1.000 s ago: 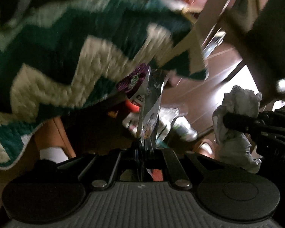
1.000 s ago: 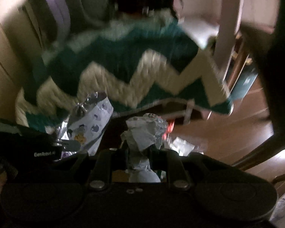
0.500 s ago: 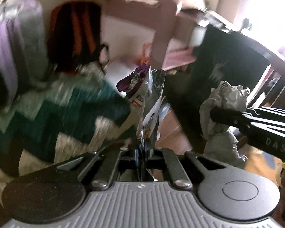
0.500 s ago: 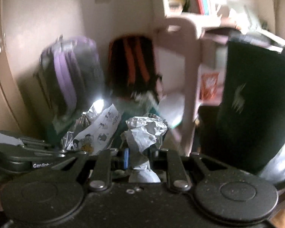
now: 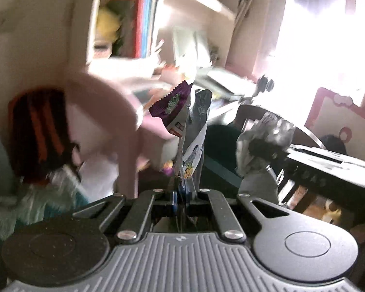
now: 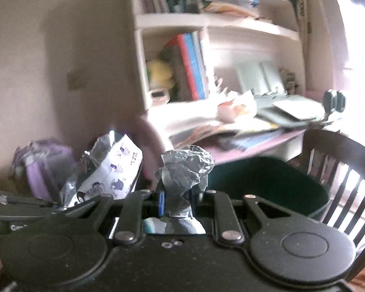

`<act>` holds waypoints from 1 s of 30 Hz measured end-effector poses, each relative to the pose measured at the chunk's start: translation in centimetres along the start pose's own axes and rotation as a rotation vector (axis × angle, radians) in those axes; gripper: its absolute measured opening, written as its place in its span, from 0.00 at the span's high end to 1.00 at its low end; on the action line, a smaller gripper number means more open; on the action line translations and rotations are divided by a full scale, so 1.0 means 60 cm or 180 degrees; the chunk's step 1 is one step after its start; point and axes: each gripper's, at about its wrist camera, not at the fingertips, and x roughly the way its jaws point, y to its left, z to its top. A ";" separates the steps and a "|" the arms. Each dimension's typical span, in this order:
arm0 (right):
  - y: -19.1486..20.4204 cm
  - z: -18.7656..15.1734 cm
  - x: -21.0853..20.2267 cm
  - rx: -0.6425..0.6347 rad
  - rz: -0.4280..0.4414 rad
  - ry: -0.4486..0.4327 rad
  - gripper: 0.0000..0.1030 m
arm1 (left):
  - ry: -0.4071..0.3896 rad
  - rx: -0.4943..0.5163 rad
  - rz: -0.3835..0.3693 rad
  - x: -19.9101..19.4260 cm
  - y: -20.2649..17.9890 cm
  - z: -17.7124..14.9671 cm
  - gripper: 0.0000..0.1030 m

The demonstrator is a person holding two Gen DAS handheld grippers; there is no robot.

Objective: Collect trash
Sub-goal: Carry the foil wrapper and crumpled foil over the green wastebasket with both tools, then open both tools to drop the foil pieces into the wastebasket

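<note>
At the far left of the left wrist view a dark backpack (image 5: 40,136) with orange stripes leans by the wall, and just right of it stands a pale pink chair (image 5: 104,112), all of it smeared by blur. In the middle, the left tongs (image 5: 182,189) are clenched on the bottom edge of two flat snack wrappers (image 5: 194,131), one purple and one silvery with cartoon prints, which stand upright from the pinch. Further right in the same view the right tongs (image 5: 262,146) reach in from the side, clamped on a ball of crumpled paper (image 5: 258,160). In the right wrist view the order is the same: a purple bag (image 6: 43,165) against the wall at left, the wrappers beside it, then the crumpled paper gripped at its lower part between the right tongs' fingers, with its creased top sticking up. Behind and to the right of the paper sits a dark green bin (image 6: 267,182), its mouth open, next to a dark slatted chair (image 6: 348,170) and below a cluttered pink counter (image 6: 255,141) and bookshelf (image 6: 206,48). So both pieces of trash are in hand and off the floor, and the step looks like the carry to the bin. Next, each load probably needs to be brought over the bin's mouth before the tongs let go; the light wrappers may flutter, so releasing low and well inside the rim seems wise.
</note>
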 end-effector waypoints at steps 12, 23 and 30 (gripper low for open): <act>-0.181 0.055 0.109 0.0407 -0.0411 0.0054 0.82 | 0.0126 0.0137 -0.0150 0.171 -0.121 0.091 0.94; -0.263 -0.005 0.198 0.0543 -0.0527 0.0515 0.76 | 0.0627 0.0204 -0.0102 0.326 -0.137 0.050 0.94; -0.264 -0.027 0.210 0.0303 -0.0603 0.0700 0.67 | 0.0750 0.0335 -0.0093 0.359 -0.144 0.028 0.93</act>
